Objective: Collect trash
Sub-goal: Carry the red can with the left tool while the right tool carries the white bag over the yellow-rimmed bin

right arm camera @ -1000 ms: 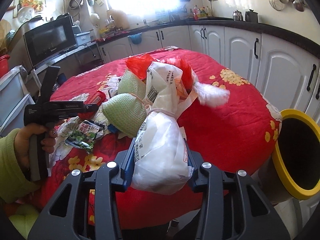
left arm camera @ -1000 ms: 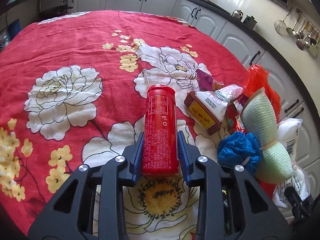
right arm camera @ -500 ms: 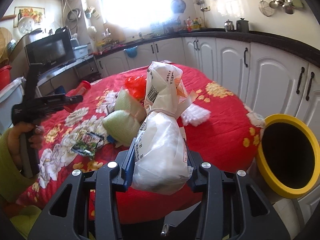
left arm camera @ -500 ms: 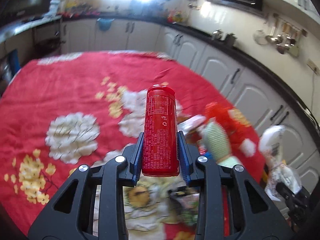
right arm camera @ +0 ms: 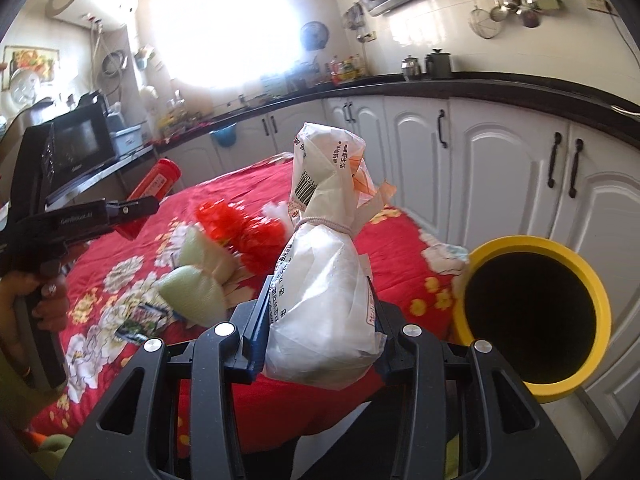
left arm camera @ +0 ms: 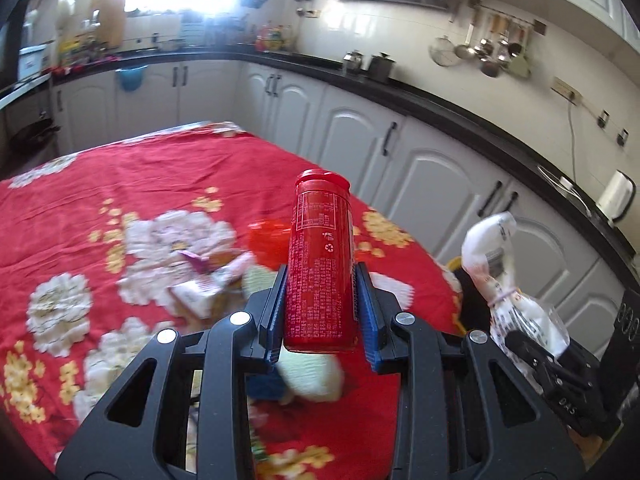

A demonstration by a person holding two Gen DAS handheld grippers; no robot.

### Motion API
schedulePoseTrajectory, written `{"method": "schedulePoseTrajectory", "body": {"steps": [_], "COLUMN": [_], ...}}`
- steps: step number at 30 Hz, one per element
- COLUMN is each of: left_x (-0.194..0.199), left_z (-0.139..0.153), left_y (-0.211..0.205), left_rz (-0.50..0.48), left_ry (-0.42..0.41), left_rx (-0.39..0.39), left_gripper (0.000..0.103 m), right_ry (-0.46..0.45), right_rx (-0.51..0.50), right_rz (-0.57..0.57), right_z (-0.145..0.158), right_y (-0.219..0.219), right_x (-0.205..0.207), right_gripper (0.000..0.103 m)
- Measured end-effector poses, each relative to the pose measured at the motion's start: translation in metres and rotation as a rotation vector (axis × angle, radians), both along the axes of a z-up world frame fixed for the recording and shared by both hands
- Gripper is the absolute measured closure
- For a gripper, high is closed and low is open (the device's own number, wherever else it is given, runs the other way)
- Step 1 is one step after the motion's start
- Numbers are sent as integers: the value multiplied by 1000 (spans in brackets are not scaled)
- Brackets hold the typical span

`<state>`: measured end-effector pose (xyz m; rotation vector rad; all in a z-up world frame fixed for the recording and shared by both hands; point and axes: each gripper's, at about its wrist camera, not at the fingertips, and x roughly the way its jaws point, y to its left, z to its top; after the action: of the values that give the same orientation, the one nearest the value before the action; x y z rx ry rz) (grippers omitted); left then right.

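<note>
My left gripper [left arm camera: 320,312] is shut on a red can [left arm camera: 320,264] and holds it up in the air above the table; it also shows in the right wrist view [right arm camera: 136,208] with the can [right arm camera: 154,186]. My right gripper [right arm camera: 316,320] is shut on a tied white plastic bag [right arm camera: 320,264], lifted beside the table's edge; the bag also shows in the left wrist view [left arm camera: 504,276]. A yellow-rimmed bin [right arm camera: 536,312] with a dark opening stands to the right of the bag, beside the table.
The table has a red floral cloth [right arm camera: 400,248]. On it lie red plastic wrap [right arm camera: 240,232], green sponge-like pieces [right arm camera: 192,292], a snack wrapper [right arm camera: 140,320] and a small carton [left arm camera: 196,296]. White cabinets [right arm camera: 500,168] run behind.
Both grippers have risen with their loads. The can has lifted off the table. The bag has moved away from the pile, and the bin looks larger and closer on the right.
</note>
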<state>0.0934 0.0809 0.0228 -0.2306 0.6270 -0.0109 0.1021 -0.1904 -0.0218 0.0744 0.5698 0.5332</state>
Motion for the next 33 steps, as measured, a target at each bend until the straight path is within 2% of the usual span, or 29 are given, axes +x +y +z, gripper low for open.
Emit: {"method": "schedulePoseTrajectory", "body": {"steps": [18, 33], "left_x": [55, 99], "left_z": [-10, -37], "left_y": [-110, -202], "left_rz": [-188, -341], "left_ry": [9, 51], "left_rx": [-23, -36], "left_gripper": [78, 78], "right_ry": [1, 83], "right_rx": [12, 3], "right_rz": [-237, -413], "right_z": [-1, -39], "right_y": [-93, -169], "right_x": [38, 64], "right_gripper": [64, 64]}}
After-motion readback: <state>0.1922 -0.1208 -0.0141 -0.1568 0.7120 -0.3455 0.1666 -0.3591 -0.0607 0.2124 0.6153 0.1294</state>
